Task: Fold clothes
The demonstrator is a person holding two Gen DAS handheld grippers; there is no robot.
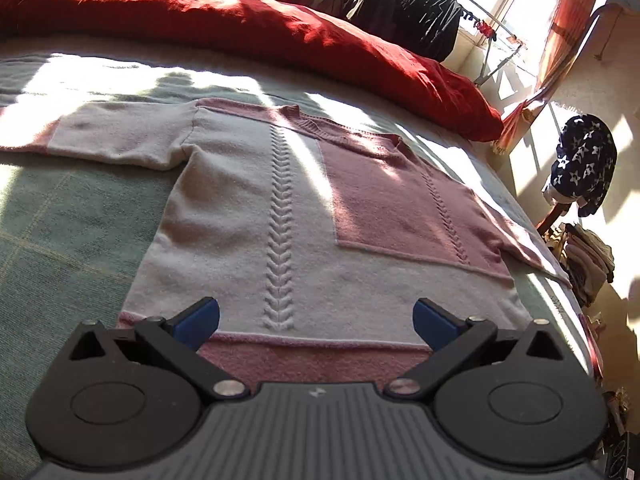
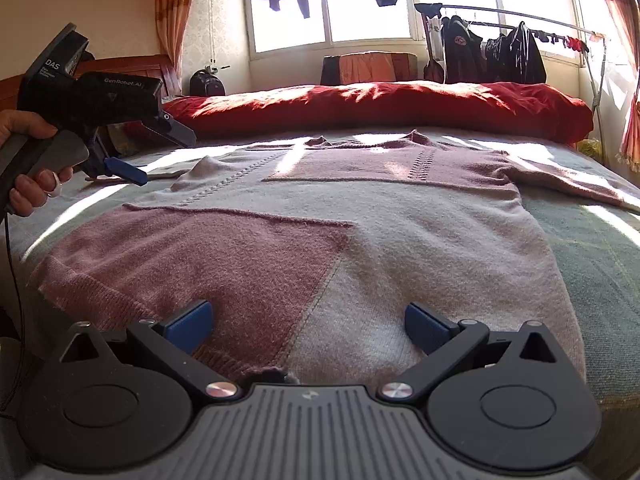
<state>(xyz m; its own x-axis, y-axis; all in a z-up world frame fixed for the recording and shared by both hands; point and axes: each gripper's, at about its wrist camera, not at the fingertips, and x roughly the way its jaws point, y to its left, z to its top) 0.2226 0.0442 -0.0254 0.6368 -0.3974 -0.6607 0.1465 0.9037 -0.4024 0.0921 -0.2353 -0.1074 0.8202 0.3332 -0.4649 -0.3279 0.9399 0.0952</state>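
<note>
Both of your grippers had their jaws spread wide and held nothing. Your left gripper [image 1: 316,320] hovered at the sweater's [image 1: 256,208] pink hem, looking up the cable stitch toward the collar. Your right gripper [image 2: 308,326] sat over a pink-and-white part of the sweater, with a frayed edge just under its nose. The sweater lay flat and face up on the bed [image 1: 72,216], both sleeves spread out to the sides. Your left hand [image 2: 28,168] gripped its handle at the left of the right view. Beyond the collar a red duvet [image 2: 380,108] ran across the bed, and past it a rack [image 2: 500,36] of dark clothes stood by the sunlit window [image 2: 360,8].
</note>
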